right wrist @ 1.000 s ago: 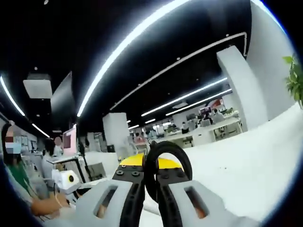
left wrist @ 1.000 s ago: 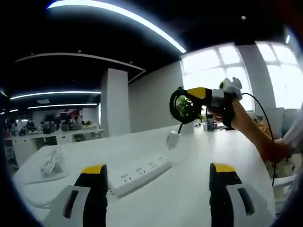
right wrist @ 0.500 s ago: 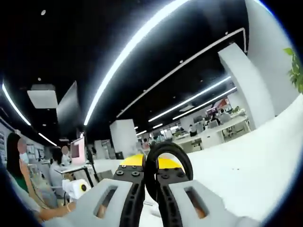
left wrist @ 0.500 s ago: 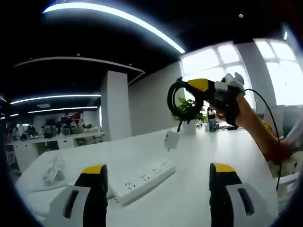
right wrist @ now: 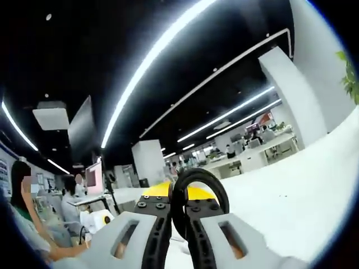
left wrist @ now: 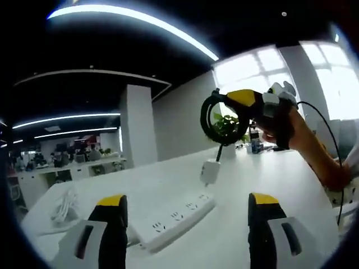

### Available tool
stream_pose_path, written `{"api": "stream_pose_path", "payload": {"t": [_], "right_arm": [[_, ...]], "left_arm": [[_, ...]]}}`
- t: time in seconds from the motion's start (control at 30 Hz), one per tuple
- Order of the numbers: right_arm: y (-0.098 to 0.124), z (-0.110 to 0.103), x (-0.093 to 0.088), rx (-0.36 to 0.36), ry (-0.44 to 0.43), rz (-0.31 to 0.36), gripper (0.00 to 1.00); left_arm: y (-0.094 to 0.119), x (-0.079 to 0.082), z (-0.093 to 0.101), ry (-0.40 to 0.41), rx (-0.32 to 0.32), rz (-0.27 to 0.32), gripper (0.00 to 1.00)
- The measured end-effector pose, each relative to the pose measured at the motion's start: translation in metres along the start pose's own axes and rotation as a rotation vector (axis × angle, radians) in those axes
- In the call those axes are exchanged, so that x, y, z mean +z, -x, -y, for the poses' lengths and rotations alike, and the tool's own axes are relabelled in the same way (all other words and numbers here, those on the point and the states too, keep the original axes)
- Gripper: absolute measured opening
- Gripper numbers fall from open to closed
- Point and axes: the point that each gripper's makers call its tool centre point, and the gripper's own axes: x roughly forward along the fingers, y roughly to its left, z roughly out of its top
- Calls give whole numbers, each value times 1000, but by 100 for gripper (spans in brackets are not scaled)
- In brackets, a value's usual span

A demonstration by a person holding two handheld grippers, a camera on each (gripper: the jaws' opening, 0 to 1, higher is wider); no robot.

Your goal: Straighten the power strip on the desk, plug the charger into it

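Jaws of the left gripper (left wrist: 187,224) were held spread wide apart, with nothing between them, above the white desk (left wrist: 291,224). The white power strip (left wrist: 171,221) was seen lying on the desk between and just beyond those jaws, set at a slant, its sockets facing up. The right gripper (left wrist: 224,106) was raised in the air above the far end of the strip, carried by a hand (left wrist: 280,126), and its jaws were pressed together on a loop of black cable (left wrist: 216,119). The white charger (left wrist: 210,171) was left hanging from that cable, clear of the desk and apart from the strip. In the right gripper view the same cable (right wrist: 199,196) was seen pinched between the closed jaws of the right gripper (right wrist: 178,227). A bundle of white cord (left wrist: 63,200) was seen on the desk, well to the left of the strip. A potted plant (left wrist: 227,126) was seen at the far side of the desk.
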Motion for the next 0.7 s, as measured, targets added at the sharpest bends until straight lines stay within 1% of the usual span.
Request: {"api": "stream_pose_path", "payload": {"t": [0.13,0.3,0.7], "right_arm": [[-1,0,-3,3,-9,-2,5],[-2,-1,-6,6,-12,-6,5],[-4,-4,-5,15,-8,3,5]], "left_arm": [[-5,0,0,-16,9,0,88],[-15,3,3,-25,0,3,88],[-44,7,12,-34,-27,25,88]]}}
